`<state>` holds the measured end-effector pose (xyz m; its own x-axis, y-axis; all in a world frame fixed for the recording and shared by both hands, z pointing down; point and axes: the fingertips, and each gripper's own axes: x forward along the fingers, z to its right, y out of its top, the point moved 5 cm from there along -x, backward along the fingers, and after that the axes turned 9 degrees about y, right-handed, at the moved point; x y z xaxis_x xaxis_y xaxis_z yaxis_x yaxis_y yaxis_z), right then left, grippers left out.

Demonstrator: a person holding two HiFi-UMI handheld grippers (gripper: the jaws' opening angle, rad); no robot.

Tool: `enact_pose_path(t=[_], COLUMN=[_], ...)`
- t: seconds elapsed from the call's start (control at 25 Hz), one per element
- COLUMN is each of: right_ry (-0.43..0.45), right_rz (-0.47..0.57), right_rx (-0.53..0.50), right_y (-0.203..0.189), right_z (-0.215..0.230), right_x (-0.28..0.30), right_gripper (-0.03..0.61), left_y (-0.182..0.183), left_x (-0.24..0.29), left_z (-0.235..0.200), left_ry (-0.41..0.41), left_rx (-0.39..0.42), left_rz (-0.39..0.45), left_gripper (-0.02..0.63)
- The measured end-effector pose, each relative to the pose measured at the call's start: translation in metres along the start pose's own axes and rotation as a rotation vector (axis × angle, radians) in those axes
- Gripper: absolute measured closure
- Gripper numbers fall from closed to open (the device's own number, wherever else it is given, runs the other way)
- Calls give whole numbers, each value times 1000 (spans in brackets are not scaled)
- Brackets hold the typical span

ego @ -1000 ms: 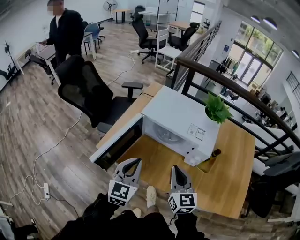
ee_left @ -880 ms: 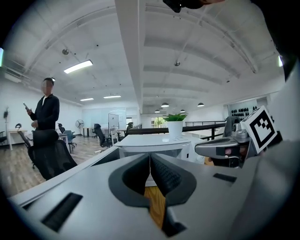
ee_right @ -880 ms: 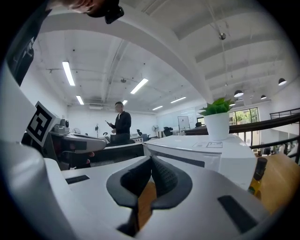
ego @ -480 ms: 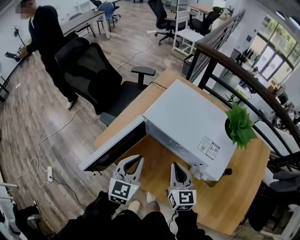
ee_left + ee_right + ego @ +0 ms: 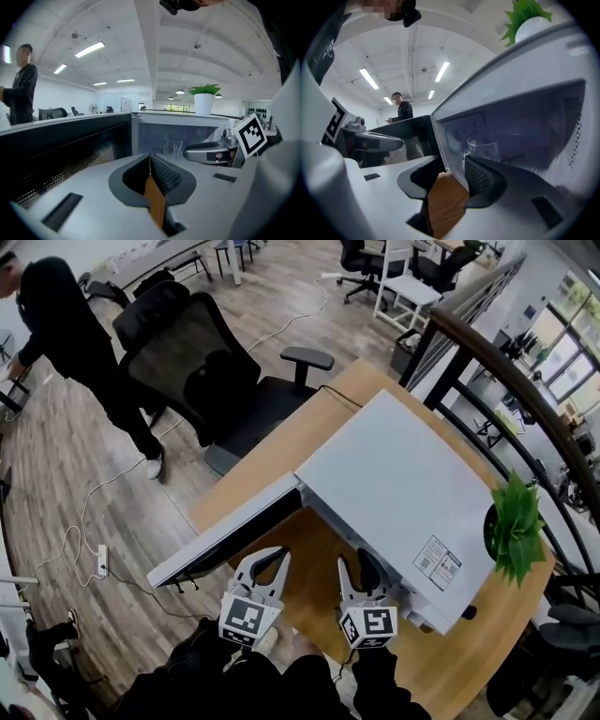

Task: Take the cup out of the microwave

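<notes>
A white microwave (image 5: 394,484) stands on the wooden table (image 5: 309,432) with its door (image 5: 225,531) swung open to the left. Inside the cavity stands a clear glass cup (image 5: 483,144), which the left gripper view also shows as the cup (image 5: 172,146). My right gripper (image 5: 358,570) is just in front of the opening; its jaws have just been opening and hold nothing. In its own view the right gripper (image 5: 452,174) is short of the cup. My left gripper (image 5: 267,559) hangs beside it, between door and cavity, its jaws (image 5: 150,159) closed and empty.
A potted plant (image 5: 516,521) sits on the microwave's far right corner. A black office chair (image 5: 197,362) stands past the table, and a person in black (image 5: 66,343) is at the upper left. A dark railing (image 5: 487,362) runs behind the table. A power strip (image 5: 101,561) lies on the floor.
Both grippers have come down and in toward the microwave's open front. The right gripper's jaws, shut before, now stand apart. The left gripper's jaws stay closed.
</notes>
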<state>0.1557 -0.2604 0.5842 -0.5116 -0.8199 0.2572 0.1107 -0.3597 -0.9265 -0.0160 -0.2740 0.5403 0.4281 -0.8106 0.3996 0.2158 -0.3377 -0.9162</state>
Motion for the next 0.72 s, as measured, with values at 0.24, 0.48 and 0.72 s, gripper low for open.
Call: enact_pose_path(t=[0.24, 0.48, 0.72], right_ry=[16, 50, 88], right_rz=[-35, -52, -74], right_rx=[21, 21, 7], right_y=[-14, -16, -21], right_z=[21, 29, 30], right_x=[27, 48, 64], right_gripper=[382, 382, 383], left_y=[-8, -14, -19], left_x=[14, 24, 28], left_z=[-9, -15, -22], left_ry=[27, 53, 88], left_rx=[-12, -27, -48], left_rz=[-17, -37, -49], left_gripper=[586, 586, 588])
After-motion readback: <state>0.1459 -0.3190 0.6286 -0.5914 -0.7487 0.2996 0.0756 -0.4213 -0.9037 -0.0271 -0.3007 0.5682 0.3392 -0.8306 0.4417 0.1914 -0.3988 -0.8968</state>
